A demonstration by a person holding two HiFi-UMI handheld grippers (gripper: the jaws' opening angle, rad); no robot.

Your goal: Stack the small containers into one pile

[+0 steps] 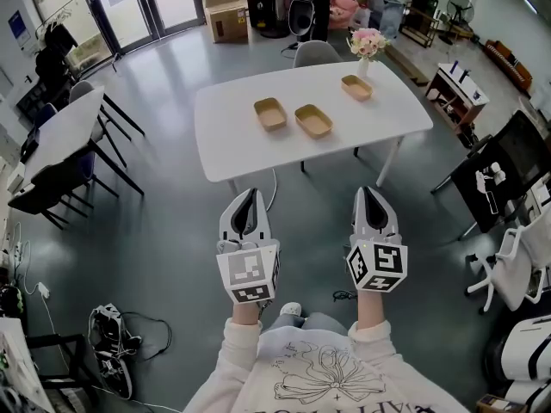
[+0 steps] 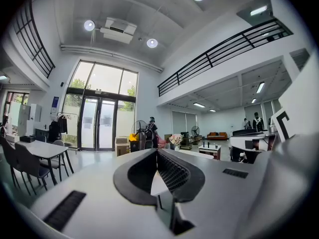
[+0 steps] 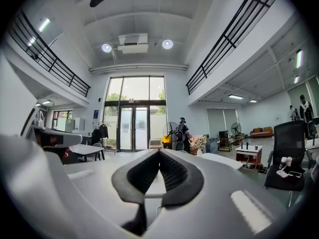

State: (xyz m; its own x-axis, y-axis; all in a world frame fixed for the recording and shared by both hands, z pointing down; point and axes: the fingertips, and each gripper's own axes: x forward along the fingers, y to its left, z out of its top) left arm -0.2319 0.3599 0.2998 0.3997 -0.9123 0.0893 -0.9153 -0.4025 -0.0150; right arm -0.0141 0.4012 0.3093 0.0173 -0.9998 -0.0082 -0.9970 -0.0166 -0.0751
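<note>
Three small tan containers sit apart on the white table (image 1: 224, 136): one at the left (image 1: 269, 113), one in the middle (image 1: 313, 120), one at the far right (image 1: 356, 87) beside a vase of pink flowers (image 1: 368, 45). My left gripper (image 1: 250, 194) and right gripper (image 1: 371, 193) hover level over the floor, short of the table's near edge, side by side. Both are shut with tips touching and hold nothing. In the left gripper view the left gripper (image 2: 156, 150) has its jaws closed on nothing; the right gripper view shows the right gripper (image 3: 159, 151) likewise.
A grey chair (image 1: 315, 53) stands behind the table. A second white table (image 1: 60, 136) with black chairs is at the left. Office chairs (image 1: 508, 166) crowd the right side. Cables and gear (image 1: 110, 342) lie on the floor at lower left.
</note>
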